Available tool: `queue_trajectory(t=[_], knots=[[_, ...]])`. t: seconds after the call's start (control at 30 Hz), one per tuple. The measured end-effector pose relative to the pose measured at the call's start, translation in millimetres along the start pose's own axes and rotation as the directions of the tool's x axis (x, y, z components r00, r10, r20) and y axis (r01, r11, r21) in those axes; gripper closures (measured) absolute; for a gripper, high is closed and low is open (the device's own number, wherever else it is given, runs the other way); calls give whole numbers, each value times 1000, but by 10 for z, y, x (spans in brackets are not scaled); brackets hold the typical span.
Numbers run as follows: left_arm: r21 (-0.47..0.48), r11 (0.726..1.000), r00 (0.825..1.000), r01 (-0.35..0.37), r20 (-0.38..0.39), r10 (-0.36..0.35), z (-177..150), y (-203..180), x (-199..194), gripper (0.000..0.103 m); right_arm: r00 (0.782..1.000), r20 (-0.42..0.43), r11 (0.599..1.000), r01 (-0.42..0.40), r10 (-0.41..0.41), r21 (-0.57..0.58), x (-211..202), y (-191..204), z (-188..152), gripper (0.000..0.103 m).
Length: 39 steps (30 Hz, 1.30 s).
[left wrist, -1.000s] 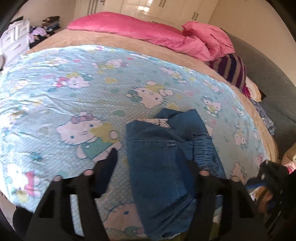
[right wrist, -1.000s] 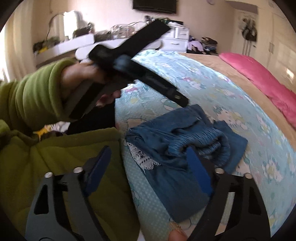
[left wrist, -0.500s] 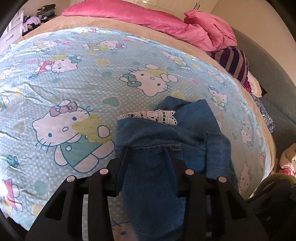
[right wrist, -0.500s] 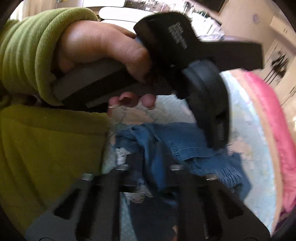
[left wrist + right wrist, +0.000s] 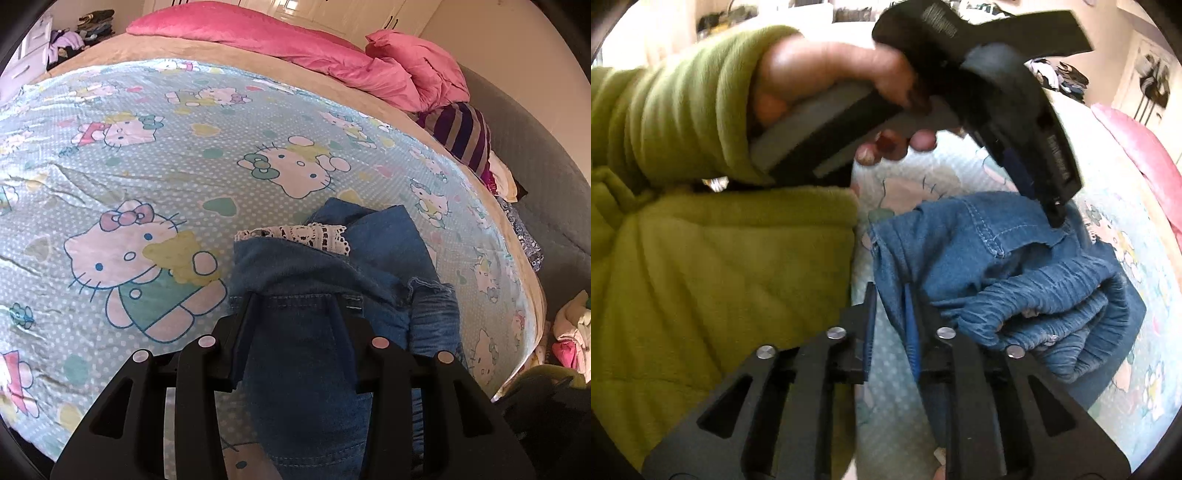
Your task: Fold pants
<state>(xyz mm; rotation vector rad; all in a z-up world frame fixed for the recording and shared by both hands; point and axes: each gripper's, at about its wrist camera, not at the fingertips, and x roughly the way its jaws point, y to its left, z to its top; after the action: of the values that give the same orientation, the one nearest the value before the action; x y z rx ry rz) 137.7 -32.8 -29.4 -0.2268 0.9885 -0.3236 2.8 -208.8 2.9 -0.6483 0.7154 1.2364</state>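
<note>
Pants (image 5: 317, 295) lie crumpled on bed sheet (image 5: 147, 177), near its edge, waistband bunched. Left tool (image 5: 295, 317) pinches a wide denim fold; right tool (image 5: 890, 314) sits on a thin denim edge near person's sleeve (image 5: 683, 110), jaws opening, cloth between them. Advice: re-seat right grip before lifting, then raise both evenly to shake legs out. Legs' layout hidden under bunching; left tool's tips buried in cloth; right view partly blocked by hand (image 5: 827, 74).

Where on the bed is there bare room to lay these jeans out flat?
The sheet is bare left of and beyond the jeans, up to the pink duvet. It is crowded to the right: striped cushion and bed edge.
</note>
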Motion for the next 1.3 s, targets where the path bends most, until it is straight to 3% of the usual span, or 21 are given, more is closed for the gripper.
queue_trajectory(t=[0.13, 0.23, 0.33, 0.6, 0.8, 0.83, 0.9, 0.93, 1.17, 1.23, 1.3], knots=[[3, 1000, 1000, -4, 3, 4, -7, -22, -28, 54, 999, 36, 1000, -7, 6, 23, -202, -32, 44, 85], [15, 1000, 1000, -19, 9, 19, -20, -53, -61, 54, 999, 51, 999, -9, 7, 34, -315, -25, 59, 81], [25, 999, 999, -25, 22, 25, -36, -84, -126, 54, 997, 79, 999, 4, -8, 51, -470, -38, 48, 72], [54, 997, 997, -45, 58, 42, -45, -195, -287, 48, 985, 157, 994, 62, -76, 89, -851, -125, 77, 68], [64, 996, 995, -61, 87, 55, -51, -239, -407, 44, 971, 216, 990, 75, -99, 118, -1068, -168, 86, 56], [64, 996, 994, -65, 94, 59, -54, -245, -433, 43, 969, 225, 989, 73, -100, 127, -1040, -171, 101, 50], [65, 995, 992, -75, 107, 68, -58, -256, -486, 32, 963, 246, 985, 75, -111, 154, -1084, -200, 108, 37], [64, 995, 991, -79, 114, 71, -64, -259, -508, 27, 960, 253, 984, 78, -118, 161, -1089, -198, 111, 36], [51, 995, 985, -91, 152, 82, -89, -256, -677, 25, 940, 286, 968, 123, -184, 218, -1159, -276, 117, 31], [49, 994, 983, -95, 165, 86, -95, -260, -724, 14, 935, 292, 963, 135, -202, 234, -1178, -300, 111, 27], [51, 994, 981, -95, 176, 85, -105, -271, -777, 14, 928, 294, 955, 155, -228, 253, -1201, -323, 109, 22]])
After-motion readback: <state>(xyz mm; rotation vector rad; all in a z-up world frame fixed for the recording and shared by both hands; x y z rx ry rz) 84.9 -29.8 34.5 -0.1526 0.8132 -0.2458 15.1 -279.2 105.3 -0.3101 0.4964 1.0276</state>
